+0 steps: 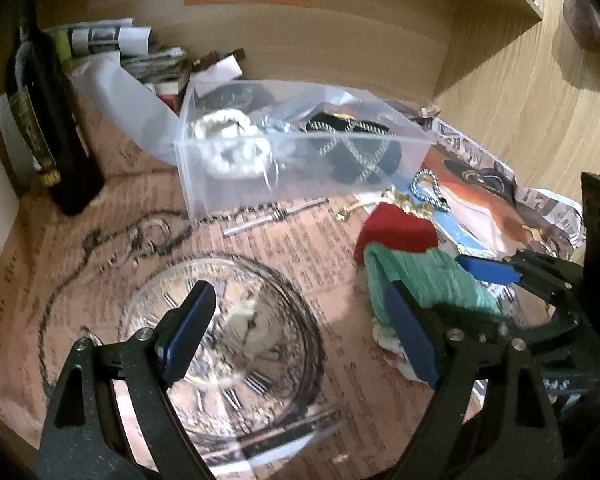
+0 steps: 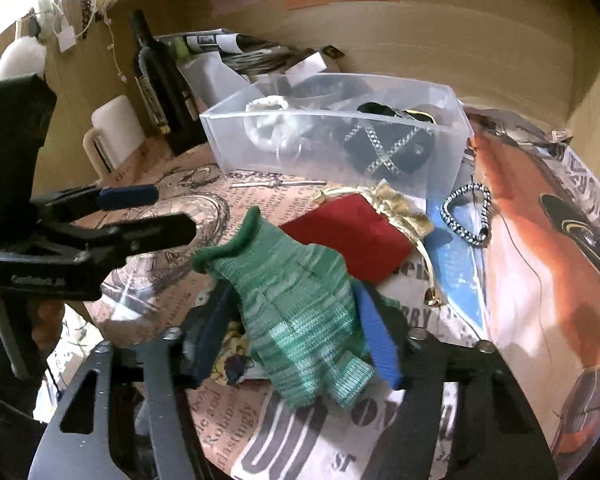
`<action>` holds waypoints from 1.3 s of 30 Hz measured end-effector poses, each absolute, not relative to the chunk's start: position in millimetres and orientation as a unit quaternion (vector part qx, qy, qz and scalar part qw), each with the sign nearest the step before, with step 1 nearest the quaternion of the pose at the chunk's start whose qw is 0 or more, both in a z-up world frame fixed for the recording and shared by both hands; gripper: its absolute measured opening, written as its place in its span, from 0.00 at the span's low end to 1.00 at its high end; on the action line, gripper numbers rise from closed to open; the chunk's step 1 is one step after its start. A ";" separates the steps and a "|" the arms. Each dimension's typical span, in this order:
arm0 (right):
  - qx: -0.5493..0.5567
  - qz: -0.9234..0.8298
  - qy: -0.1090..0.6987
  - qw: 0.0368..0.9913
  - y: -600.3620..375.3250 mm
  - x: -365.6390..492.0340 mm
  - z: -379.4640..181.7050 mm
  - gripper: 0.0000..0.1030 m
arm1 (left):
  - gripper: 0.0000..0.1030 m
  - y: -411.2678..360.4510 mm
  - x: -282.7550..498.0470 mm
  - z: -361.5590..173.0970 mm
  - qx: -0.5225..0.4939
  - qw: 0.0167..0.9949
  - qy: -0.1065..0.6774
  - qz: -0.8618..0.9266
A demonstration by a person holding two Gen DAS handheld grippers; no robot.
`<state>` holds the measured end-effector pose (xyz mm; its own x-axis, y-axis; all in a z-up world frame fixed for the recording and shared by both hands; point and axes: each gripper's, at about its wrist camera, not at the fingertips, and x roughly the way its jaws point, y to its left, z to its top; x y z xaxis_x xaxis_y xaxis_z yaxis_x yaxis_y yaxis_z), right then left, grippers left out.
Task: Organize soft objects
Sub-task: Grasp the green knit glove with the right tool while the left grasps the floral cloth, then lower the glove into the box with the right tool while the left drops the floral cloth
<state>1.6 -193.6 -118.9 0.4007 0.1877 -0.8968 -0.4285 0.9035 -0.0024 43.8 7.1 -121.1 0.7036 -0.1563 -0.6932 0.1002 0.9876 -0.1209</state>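
Note:
A green knitted glove (image 2: 296, 312) is held between my right gripper's (image 2: 296, 336) blue fingers, lifted a little above the paper-covered surface. It also shows in the left wrist view (image 1: 424, 280), with the right gripper (image 1: 452, 292) shut on it. A red soft pouch (image 2: 356, 232) with a gold ribbon lies just behind it, also in the left wrist view (image 1: 396, 232). A clear plastic bin (image 2: 340, 132) behind holds a white scrunchie (image 2: 268, 120) and a black chained item (image 2: 392, 144). My left gripper (image 1: 300, 328) is open and empty over a printed clock face.
A dark bottle (image 2: 160, 88) and a white mug (image 2: 112, 132) stand at the back left. A black-and-white cord loop (image 2: 468, 216) lies right of the pouch. A metal pin (image 1: 276, 216) and chain lie before the bin (image 1: 296, 152). Papers are stacked behind.

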 end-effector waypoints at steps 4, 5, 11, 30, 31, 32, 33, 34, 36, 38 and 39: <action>-0.106 0.184 0.512 0.832 -200.0 1.8 -114.4 0.33 | 0.84 1.4 38.0 -126.7 -0.037 0.919 0.384 -0.079; -0.106 0.184 0.512 0.832 -200.4 2.0 -114.1 0.31 | 0.84 0.4 37.5 -127.3 -0.037 0.919 0.384 -0.083; -0.085 0.181 0.502 0.841 -207.7 1.7 -106.3 0.21 | 0.84 -18.4 38.8 -138.0 -0.034 0.911 0.396 -0.108; -0.060 0.151 0.446 0.880 -229.4 9.5 -68.0 0.20 | 0.11 -37.3 41.0 -131.6 -0.022 0.917 0.377 -0.129; -0.058 0.150 0.442 0.883 -229.5 11.0 -65.8 0.20 | 0.11 -35.3 40.2 -126.2 -0.025 0.920 0.369 -0.127; -0.057 0.150 0.438 0.884 -229.5 12.2 -63.9 0.20 | 0.11 -33.0 39.7 -120.2 -0.026 0.924 0.360 -0.125; -0.056 0.150 0.434 0.887 -229.3 13.8 -61.4 0.20 | 0.11 -30.6 39.5 -114.3 -0.027 0.928 0.352 -0.122; -0.056 0.150 0.431 0.888 -229.3 15.0 -59.5 0.20 | 0.11 -28.4 39.8 -108.5 -0.028 0.931 0.344 -0.118; -0.056 0.151 0.420 0.893 -227.8 18.9 -54.0 0.20 | 0.11 -23.4 40.8 -98.7 -0.030 0.937 0.330 -0.112; -0.056 0.152 0.410 0.898 -227.8 22.4 -49.2 0.20 | 0.11 -17.5 44.1 -86.1 -0.036 0.944 0.313 -0.103; -0.055 0.152 0.405 0.900 -227.2 24.4 -46.8 0.20 | 0.11 -14.8 46.6 -80.9 -0.038 0.946 0.305 -0.099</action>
